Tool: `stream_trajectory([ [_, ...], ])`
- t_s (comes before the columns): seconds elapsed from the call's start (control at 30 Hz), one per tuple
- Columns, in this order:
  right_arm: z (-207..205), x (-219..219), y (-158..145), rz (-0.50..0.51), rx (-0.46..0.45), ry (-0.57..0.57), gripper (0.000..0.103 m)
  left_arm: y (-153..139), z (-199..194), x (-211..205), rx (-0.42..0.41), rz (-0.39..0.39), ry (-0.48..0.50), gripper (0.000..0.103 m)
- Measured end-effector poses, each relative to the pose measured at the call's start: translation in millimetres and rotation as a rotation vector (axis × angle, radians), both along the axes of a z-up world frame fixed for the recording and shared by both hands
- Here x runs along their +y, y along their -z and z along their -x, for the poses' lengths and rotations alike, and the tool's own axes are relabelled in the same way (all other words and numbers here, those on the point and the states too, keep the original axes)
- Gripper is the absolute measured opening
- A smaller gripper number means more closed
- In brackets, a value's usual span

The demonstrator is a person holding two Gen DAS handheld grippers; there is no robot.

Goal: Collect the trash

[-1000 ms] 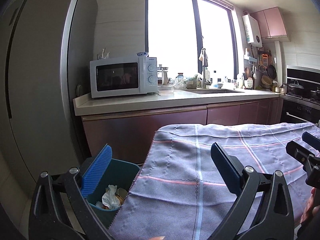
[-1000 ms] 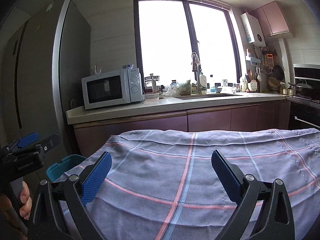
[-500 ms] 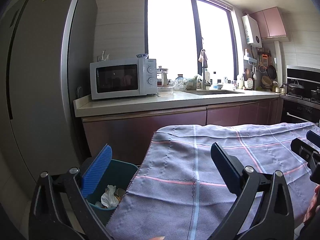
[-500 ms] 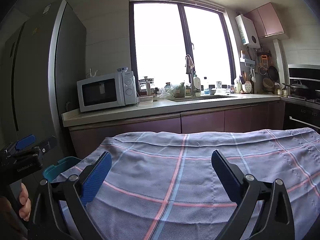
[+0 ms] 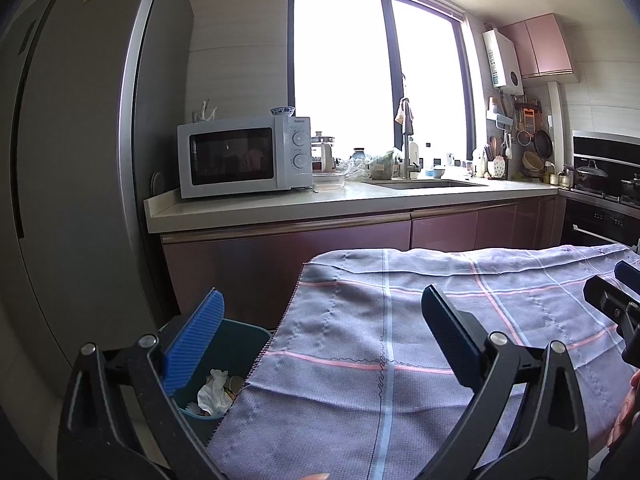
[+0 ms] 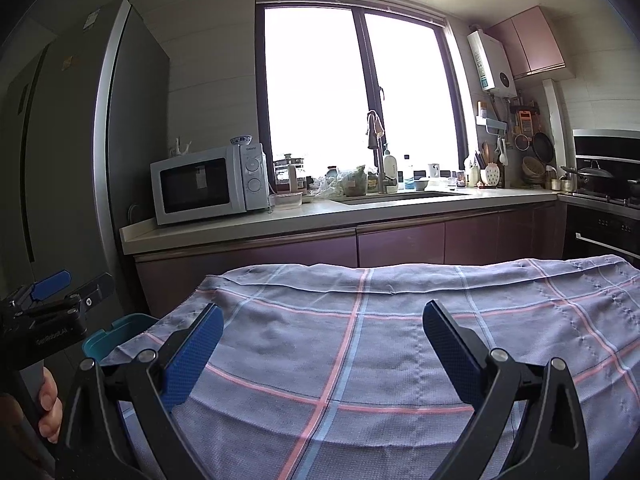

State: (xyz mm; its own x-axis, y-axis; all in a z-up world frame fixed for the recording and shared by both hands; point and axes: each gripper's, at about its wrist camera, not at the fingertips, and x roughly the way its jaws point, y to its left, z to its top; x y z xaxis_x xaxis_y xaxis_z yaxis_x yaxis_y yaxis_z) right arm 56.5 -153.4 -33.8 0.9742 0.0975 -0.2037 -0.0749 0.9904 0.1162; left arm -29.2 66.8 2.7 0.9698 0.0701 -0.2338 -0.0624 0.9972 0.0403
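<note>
A teal trash bin (image 5: 240, 334) stands on the floor at the table's left end, with crumpled white paper (image 5: 214, 394) and other scraps inside. Its rim also shows in the right wrist view (image 6: 120, 330). My left gripper (image 5: 320, 340) is open and empty, held above the table's left edge with its left finger over the bin. My right gripper (image 6: 322, 344) is open and empty above the middle of the grey checked tablecloth (image 6: 380, 340). No loose trash shows on the cloth.
A kitchen counter (image 5: 320, 204) runs behind the table with a white microwave (image 5: 244, 156), a sink and bottles. A tall grey fridge (image 5: 72, 160) stands at the left. A stove with a pan (image 6: 596, 176) is at the right.
Both grippers have drawn back and tilted up slightly, so the counter and table sit lower and farther in view. Both stay open and empty.
</note>
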Motion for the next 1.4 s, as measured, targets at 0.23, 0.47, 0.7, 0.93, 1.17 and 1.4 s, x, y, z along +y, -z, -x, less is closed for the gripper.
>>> stream_trajectory([
  [0.23, -1.2, 0.2, 0.8, 0.000, 0.002, 0.001, 0.096, 0.9, 0.4, -2.6, -0.003, 0.004, -0.001, 0.097],
  [0.47, -3.3, -1.9, 2.9, -0.005, 0.009, 0.004, 0.096, 2.3, -0.8, -5.3, -0.011, -0.002, 0.001, 0.097],
  [0.7, -14.2, -26.5, 3.2, -0.002, 0.050, 0.040, 0.096, 8.1, -26.2, -14.0, 0.111, 0.003, 0.072, 0.098],
  [0.93, -59.7, -126.1, 17.5, -0.007, 0.299, 0.190, 0.096, 20.4, -89.1, -27.6, 0.309, 0.034, 0.153, 0.098],
  [1.17, -98.9, -228.7, 46.0, -0.077, 0.547, 0.283, 0.097, 39.1, -157.3, -43.4, 0.476, 0.080, 0.156, 0.097],
  [1.4, -122.9, -266.8, 58.1, -0.066, 0.635, 0.289, 0.097, 63.5, -204.3, -64.8, 0.604, 0.071, 0.141, 0.097],
])
